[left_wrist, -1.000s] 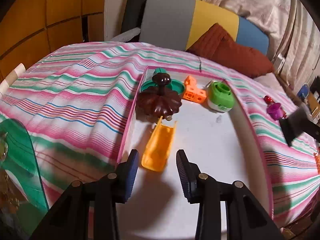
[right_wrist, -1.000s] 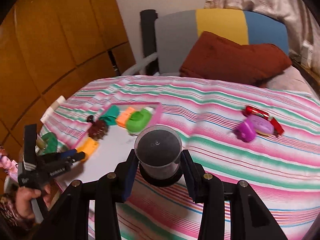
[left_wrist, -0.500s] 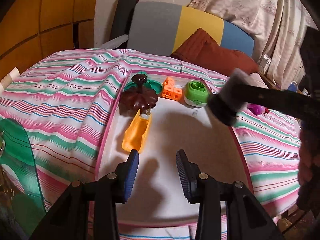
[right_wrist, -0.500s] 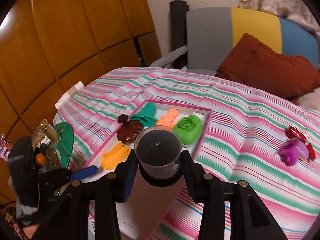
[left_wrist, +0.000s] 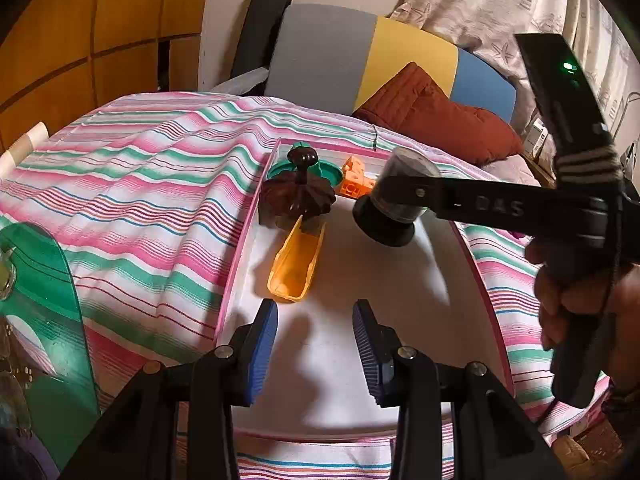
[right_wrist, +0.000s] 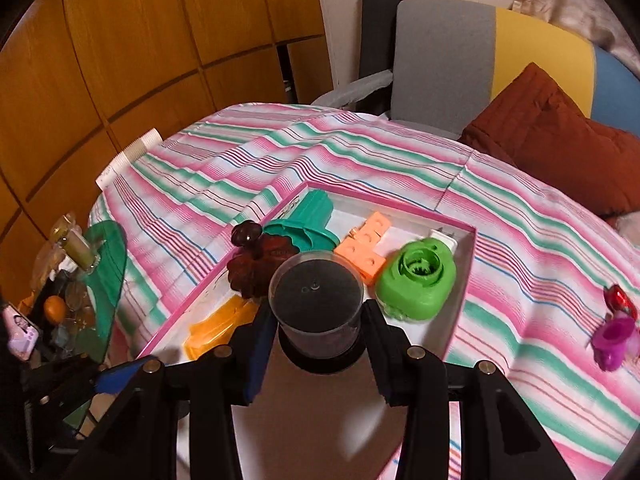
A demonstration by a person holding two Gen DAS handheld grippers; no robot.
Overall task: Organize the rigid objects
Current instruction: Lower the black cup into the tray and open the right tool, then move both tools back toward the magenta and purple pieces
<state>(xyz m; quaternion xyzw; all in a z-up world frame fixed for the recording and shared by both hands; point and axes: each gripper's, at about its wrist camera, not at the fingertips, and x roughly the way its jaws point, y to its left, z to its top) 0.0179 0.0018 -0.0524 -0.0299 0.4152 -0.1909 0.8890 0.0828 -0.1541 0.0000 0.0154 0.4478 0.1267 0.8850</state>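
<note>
My right gripper (right_wrist: 318, 328) is shut on a clear round container with a black base (right_wrist: 317, 304), and holds it above the pink-rimmed white tray (right_wrist: 466, 276). The left wrist view shows that container (left_wrist: 394, 200) hanging over the tray's middle. In the tray lie a brown flower-shaped piece (left_wrist: 298, 196), a teal piece (right_wrist: 310, 222), an orange block (right_wrist: 366, 246), a green round piece (right_wrist: 418, 280) and a yellow-orange scoop (left_wrist: 296, 260). My left gripper (left_wrist: 315, 342) stands open over the tray's near end, with nothing between its fingers.
The tray (left_wrist: 248, 248) sits on a bed with a pink and green striped cover (left_wrist: 140, 200). A purple toy (right_wrist: 614, 336) and a red one (right_wrist: 620, 298) lie on the cover to the right. A green glass side table (left_wrist: 44, 300) stands at the left, pillows at the back.
My right gripper has carried the container leftward from over the bedcover to above the tray and a little lower. The left gripper has drawn back slightly from the scoop.
</note>
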